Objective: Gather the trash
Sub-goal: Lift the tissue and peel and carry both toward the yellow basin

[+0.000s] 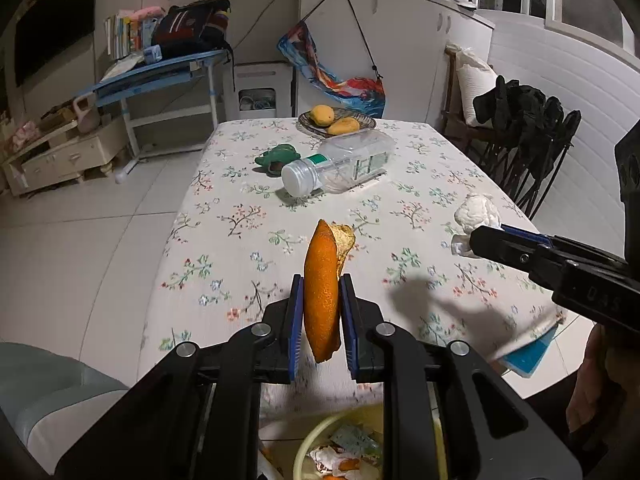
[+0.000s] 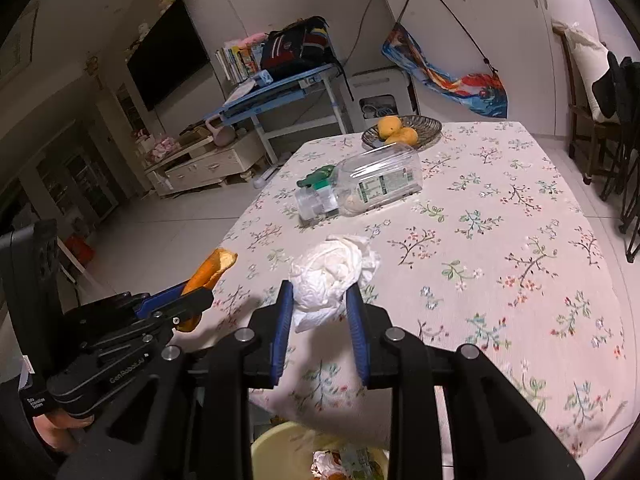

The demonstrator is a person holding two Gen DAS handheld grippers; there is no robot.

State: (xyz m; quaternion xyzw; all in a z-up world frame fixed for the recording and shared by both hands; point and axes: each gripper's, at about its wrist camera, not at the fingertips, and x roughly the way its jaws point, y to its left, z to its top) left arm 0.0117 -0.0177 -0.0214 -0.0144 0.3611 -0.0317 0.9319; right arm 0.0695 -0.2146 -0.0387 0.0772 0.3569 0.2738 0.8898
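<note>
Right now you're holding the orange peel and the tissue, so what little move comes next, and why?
Probably bring both grippers back a bit, over the yellow bin below them. The left gripper is shut on the orange peel, the right gripper grips the crumpled tissue, and both pieces hang above the tablecloth, not yet over the bin, which already holds scraps.

open tablecloth (image 2: pixel 500 280) ahead; toppled bottle (image 2: pixel 372 188), fruit basket (image 2: pixel 424 124) beyond

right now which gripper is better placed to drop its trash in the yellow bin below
Left, marginally: the left gripper clamps the orange peel almost directly above the yellow bin. The right gripper holding the crumpled white tissue sits further right.
</note>
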